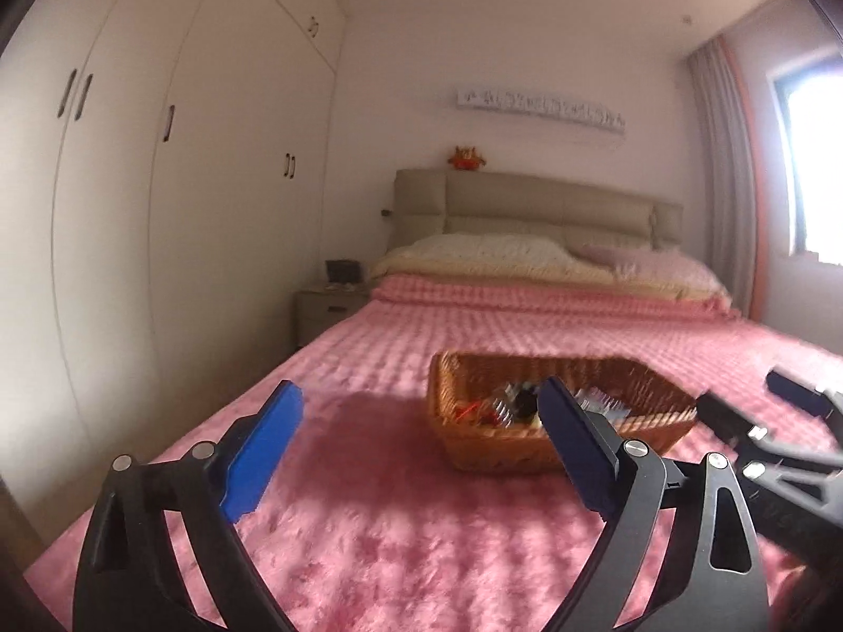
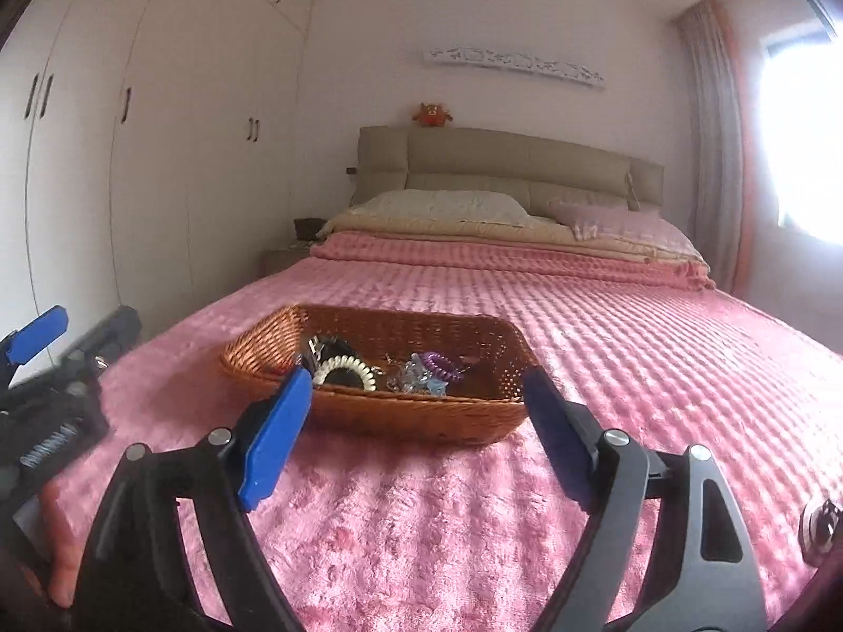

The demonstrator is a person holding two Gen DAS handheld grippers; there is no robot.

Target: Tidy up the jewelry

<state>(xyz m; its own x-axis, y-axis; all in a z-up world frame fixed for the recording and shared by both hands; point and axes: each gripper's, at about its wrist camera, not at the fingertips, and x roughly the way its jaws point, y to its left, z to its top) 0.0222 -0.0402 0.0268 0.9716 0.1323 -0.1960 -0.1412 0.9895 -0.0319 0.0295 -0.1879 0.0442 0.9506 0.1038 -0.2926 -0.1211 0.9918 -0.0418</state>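
Bedroom, pink bed (image 2: pixel 606 347): we find basket (image 2: pixel 369 413) w/ jewelry (image 2: pixel 421 376) heaped, unsorted. Left gripper (image 1: pixel 416 442) & right gripper (image 2: pixel 416 421) both spread wide, empty, near basket. We judge sorting not begun.

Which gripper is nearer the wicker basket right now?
Right, by a little. The right gripper faces the wicker basket squarely, fingertips at its near rim. The left gripper sits off to its left side.

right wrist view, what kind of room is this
A bedroom, most likely in a home. A bed with a pink cover fills the view, pillows lie against a padded headboard, and a white wardrobe lines the left wall. A wicker basket of jewelry sits on the bed.
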